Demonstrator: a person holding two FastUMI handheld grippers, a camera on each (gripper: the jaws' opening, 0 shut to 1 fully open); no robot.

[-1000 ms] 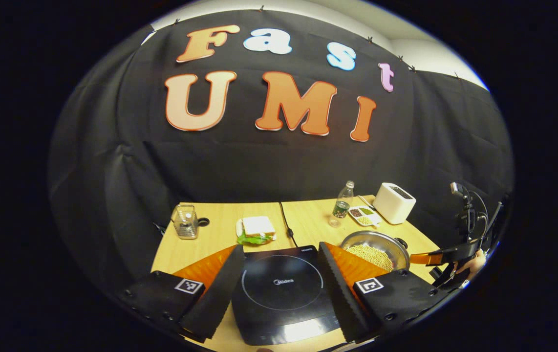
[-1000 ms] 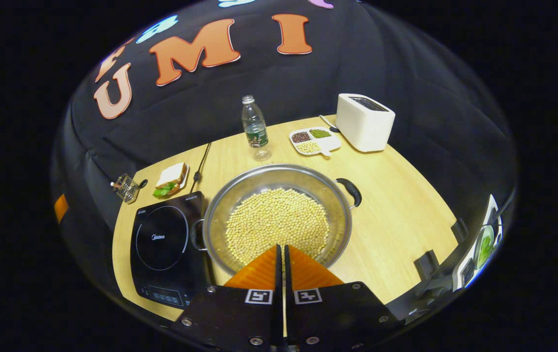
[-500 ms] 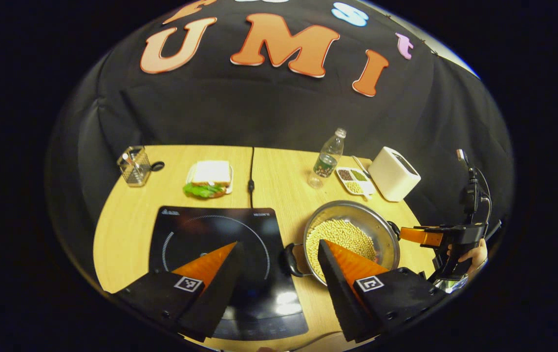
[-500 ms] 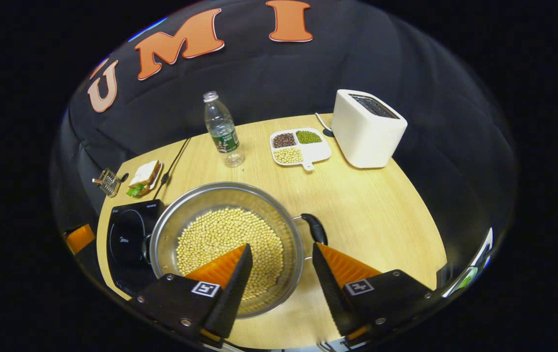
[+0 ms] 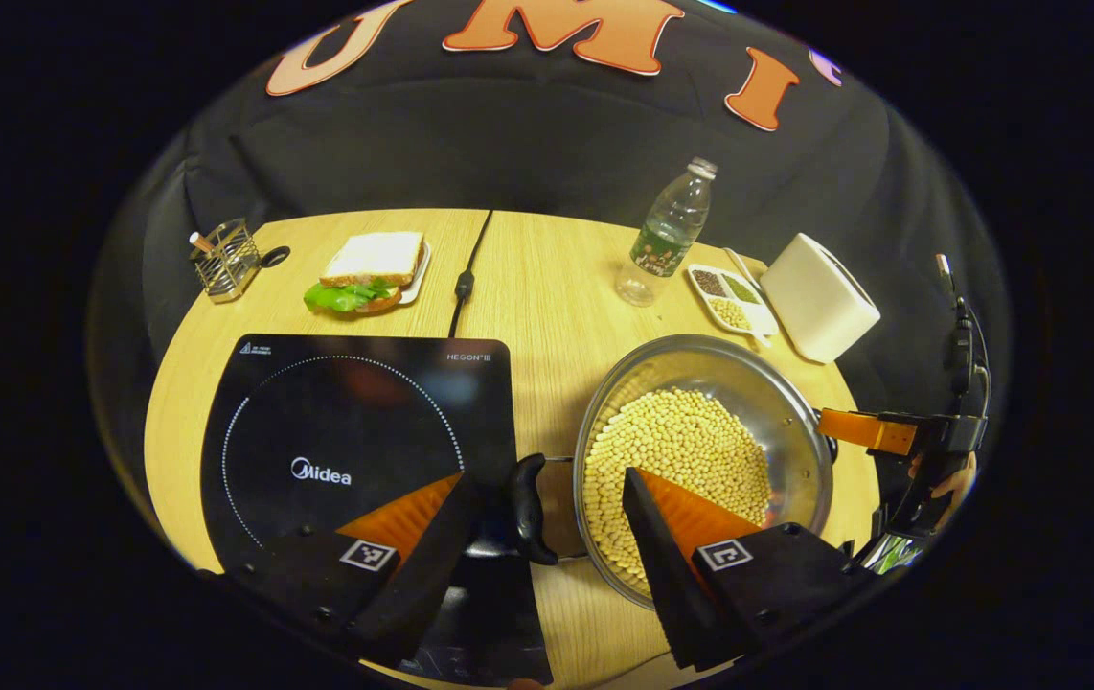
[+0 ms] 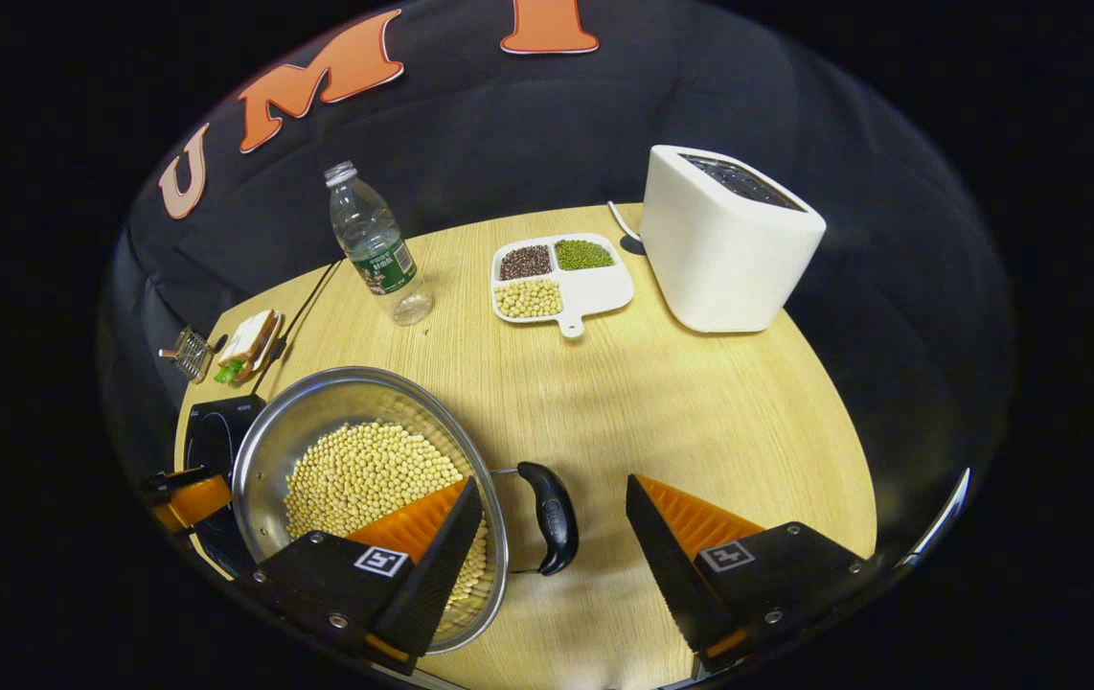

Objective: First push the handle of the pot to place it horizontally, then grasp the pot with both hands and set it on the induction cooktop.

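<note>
A steel pot [image 5: 782, 407] full of pale beans stands on the wooden table, right of the black induction cooktop [image 5: 355, 422]. Its two black handles point left and right. My left gripper [image 5: 542, 522] is open, and the pot's left handle [image 5: 528, 508] lies between its fingers, untouched. In the right gripper view the pot [image 6: 317, 412] is at lower left. My right gripper [image 6: 552, 527] is open around the right handle [image 6: 552, 517], one finger over the beans. The right gripper [image 5: 877, 431] also shows beyond the pot's far side, and the left gripper [image 6: 188, 496] at the pot's left.
Behind the pot stand a water bottle [image 5: 667, 235], a divided dish of grains [image 5: 729, 297] and a white toaster [image 5: 820, 297]. A sandwich on a plate [image 5: 365, 268], a wire holder [image 5: 221, 259] and the cooktop's cable [image 5: 466, 278] lie at the back left.
Both grippers have come down and closer to the pot, each ending around a handle. The right gripper went from shut to open.
</note>
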